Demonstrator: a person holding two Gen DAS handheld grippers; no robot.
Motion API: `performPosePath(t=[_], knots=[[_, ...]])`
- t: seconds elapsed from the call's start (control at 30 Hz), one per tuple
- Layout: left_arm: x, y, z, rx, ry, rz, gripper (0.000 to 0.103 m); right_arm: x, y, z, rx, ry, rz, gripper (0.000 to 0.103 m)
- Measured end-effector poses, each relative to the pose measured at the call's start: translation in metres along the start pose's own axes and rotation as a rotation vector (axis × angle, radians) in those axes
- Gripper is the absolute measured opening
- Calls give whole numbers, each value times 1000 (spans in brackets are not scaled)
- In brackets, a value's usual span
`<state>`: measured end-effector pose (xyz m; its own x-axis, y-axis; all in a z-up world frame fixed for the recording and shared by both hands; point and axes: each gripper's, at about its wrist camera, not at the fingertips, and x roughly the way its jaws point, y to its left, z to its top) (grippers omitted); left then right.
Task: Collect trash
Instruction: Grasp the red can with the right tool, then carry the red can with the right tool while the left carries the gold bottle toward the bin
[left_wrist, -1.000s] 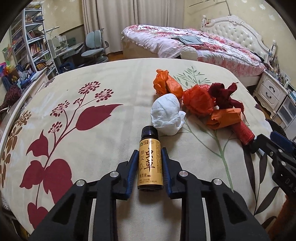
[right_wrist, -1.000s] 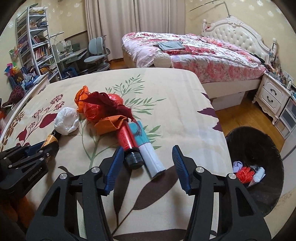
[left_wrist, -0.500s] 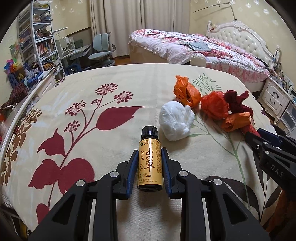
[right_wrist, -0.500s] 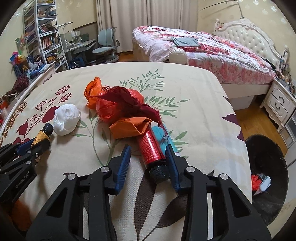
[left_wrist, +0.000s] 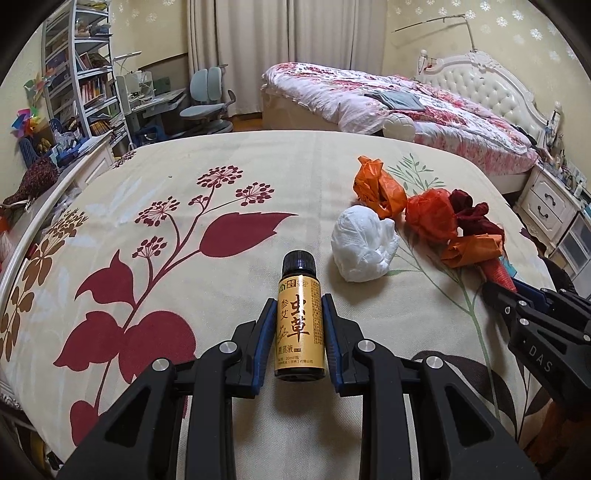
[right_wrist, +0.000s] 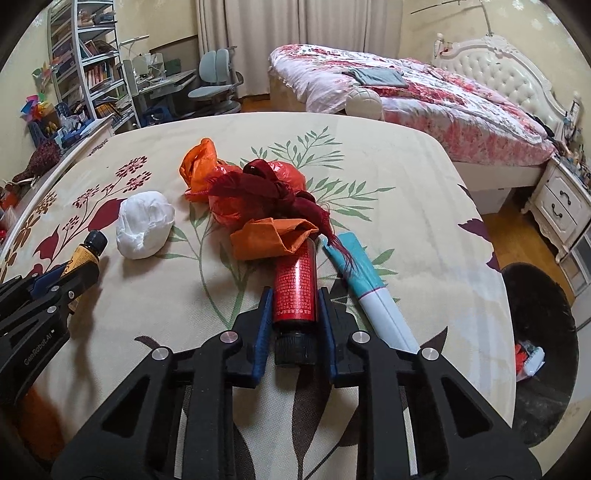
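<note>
Left wrist view: the left gripper (left_wrist: 300, 332) is clamped on a small bottle (left_wrist: 300, 321), its blue-padded fingers (left_wrist: 266, 332) pressing both sides of the gold label printed with large dark red characters; the black cap points away from the camera. The bottle sits low over the cream, leaf-printed bedspread (left_wrist: 221, 184).

Right wrist view: the right gripper (right_wrist: 294, 317) is closed on a red tube (right_wrist: 295, 288) covered in fine print, with a ribbed black cap toward the camera. The tube lies on the bedspread, its far end tucked under an orange paper (right_wrist: 269, 238). Touching it on the right lies a teal-and-white tube (right_wrist: 365, 284). Beyond are dark red feathers (right_wrist: 266, 188), a red-orange bag (right_wrist: 229, 206) and an orange bag (right_wrist: 199, 162) in one heap, with a white wad (right_wrist: 144, 225) just to the left, apart from the heap.

On the floor at right stands a black bin (right_wrist: 543, 354); inside lie a few scraps, red and white-teal.
</note>
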<state>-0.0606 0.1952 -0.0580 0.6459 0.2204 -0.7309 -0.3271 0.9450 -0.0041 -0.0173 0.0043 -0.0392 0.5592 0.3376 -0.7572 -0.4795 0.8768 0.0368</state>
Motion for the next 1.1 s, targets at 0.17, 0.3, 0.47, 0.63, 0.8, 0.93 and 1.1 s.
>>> performPosePath(t=[0.17,0.3,0.47,0.63,0.8,0.93,1.1], knots=[[-7,-4,-5,6,-8,-12,27,-13,-3,-11,12,-9,-1,23],[-14,-9,-9,11,-15,-26,27,-26,-8,-19,23,-24,-11,23],[-24,-23,-10,35,-37,-50,27,-42,-19,-25,48,-48,-33,23],[-32,-42,-8,67,-55,-87,27,-54,-41,-28,92,-74,-61,23],[-38,-66,-5,103,-81,-125,27,-65,-64,-30,131,-102,-99,23],[-39,-85,-2,136,-90,-158,27,-75,-86,-32,169,-124,-135,23],[-42,-118,1,181,-109,-206,27,-83,-113,-35,211,-146,-183,23]])
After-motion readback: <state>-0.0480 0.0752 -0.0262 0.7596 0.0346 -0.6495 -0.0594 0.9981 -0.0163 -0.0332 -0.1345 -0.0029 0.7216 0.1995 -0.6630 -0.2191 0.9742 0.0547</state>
